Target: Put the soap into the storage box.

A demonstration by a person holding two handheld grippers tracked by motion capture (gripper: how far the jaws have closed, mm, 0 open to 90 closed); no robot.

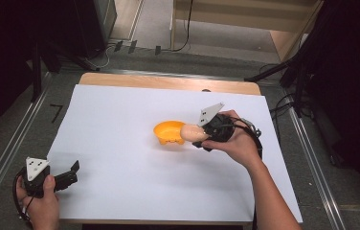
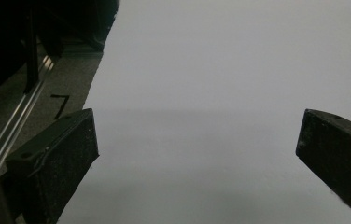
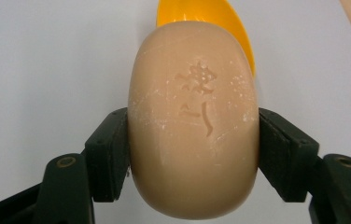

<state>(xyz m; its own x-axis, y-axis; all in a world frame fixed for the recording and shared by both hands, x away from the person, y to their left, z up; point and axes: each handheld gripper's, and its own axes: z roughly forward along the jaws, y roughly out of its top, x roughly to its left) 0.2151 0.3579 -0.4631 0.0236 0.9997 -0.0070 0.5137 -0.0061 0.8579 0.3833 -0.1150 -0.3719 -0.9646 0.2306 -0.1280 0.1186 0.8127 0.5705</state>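
On the white counter, the right tool grasps a soap bar beside the orange dish, likely for placing; the left tool rests released, near left.

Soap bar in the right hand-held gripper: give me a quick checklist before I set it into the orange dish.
1. Grip: right hand-held gripper clamps the soap bar on both sides: ok.
2. Soap level between the pads: ok.
3. Orange dish upright and empty: ok.
4. Soap over the dish: at its rim, not centred: not ok.
5. Left hand-held gripper open, parked at the near left of the white sheet, clear of the dish: ok.
6. Dish steady when loaded: cannot tell.
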